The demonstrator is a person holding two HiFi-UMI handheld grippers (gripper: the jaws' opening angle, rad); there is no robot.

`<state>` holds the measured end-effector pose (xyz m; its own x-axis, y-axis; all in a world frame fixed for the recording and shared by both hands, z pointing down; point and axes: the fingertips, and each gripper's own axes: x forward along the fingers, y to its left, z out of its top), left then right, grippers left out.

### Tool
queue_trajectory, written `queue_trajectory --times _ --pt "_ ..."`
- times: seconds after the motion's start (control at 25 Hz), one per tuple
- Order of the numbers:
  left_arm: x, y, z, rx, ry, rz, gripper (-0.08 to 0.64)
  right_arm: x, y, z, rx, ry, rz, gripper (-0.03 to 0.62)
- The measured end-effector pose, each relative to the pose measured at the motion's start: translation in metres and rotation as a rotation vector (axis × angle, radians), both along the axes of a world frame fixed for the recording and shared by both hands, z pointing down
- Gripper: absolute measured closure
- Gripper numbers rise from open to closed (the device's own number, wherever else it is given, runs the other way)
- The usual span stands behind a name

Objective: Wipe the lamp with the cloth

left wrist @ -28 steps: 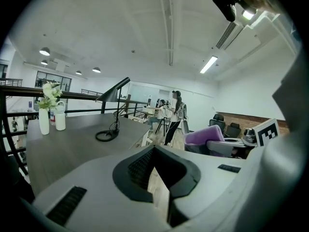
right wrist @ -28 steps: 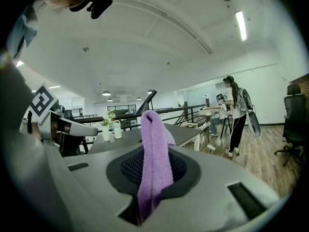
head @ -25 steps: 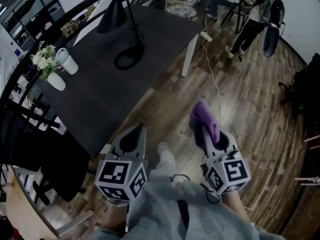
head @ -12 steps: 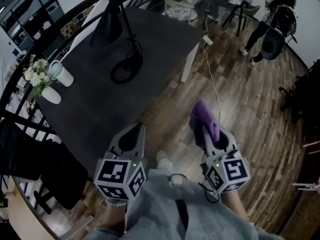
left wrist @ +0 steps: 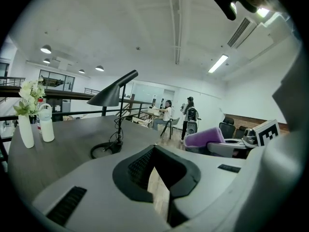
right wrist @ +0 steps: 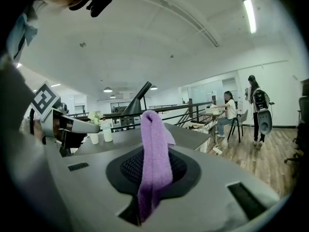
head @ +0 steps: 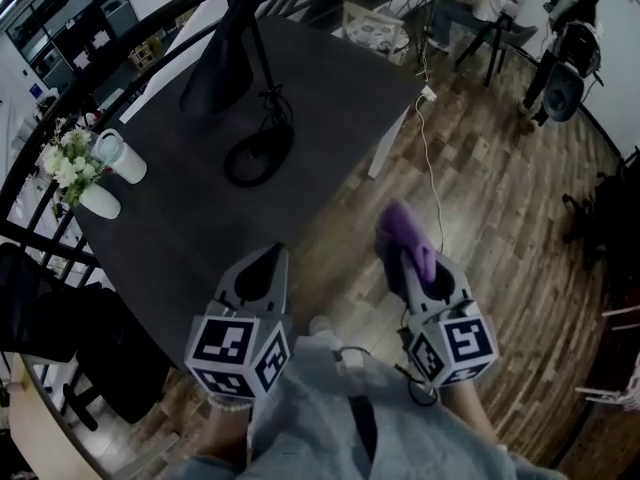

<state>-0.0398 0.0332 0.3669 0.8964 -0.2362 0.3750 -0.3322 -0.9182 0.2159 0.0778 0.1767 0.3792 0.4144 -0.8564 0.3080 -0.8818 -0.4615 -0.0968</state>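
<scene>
A black desk lamp [head: 222, 68] with a cone shade and a round base [head: 258, 154] stands on the dark table [head: 190, 233]. Both grippers hang over the wooden floor, short of the table's near edge. My right gripper [head: 402, 240] is shut on a purple cloth [head: 409, 231], which sticks up from the jaws as a folded strip [right wrist: 155, 149]. My left gripper [head: 262, 266] is shut with nothing in it. From the left gripper view the lamp [left wrist: 112, 94] is ahead to the left; in the right gripper view its shade [right wrist: 138, 99] shows behind the cloth.
A white vase of flowers [head: 85, 188] and a white bottle [head: 122, 156] stand at the table's left end. Black chairs [head: 60, 313] are at the left. A power strip with a cable [head: 428, 95] lies on the floor by the table leg. People [head: 562, 53] stand far back right.
The table and lamp have shifted slightly in the head view as the person moves. A person at the back right walked farther off. Both grippers keep their hold and pose.
</scene>
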Motion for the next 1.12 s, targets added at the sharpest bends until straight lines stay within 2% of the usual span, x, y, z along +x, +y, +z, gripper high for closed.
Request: queue_trajectory --times 0.52,1.12 --pt "0.017 -0.050 0.003 0.010 0.004 -0.079 0.546 0.029 -0.062 0.004 0.014 0.008 -0.085 0.535" --pt "-0.010 -0.082 0.000 0.002 0.028 -0.195 0.546 0.016 -0.109 0.003 -0.004 0.030 -0.186 0.536"
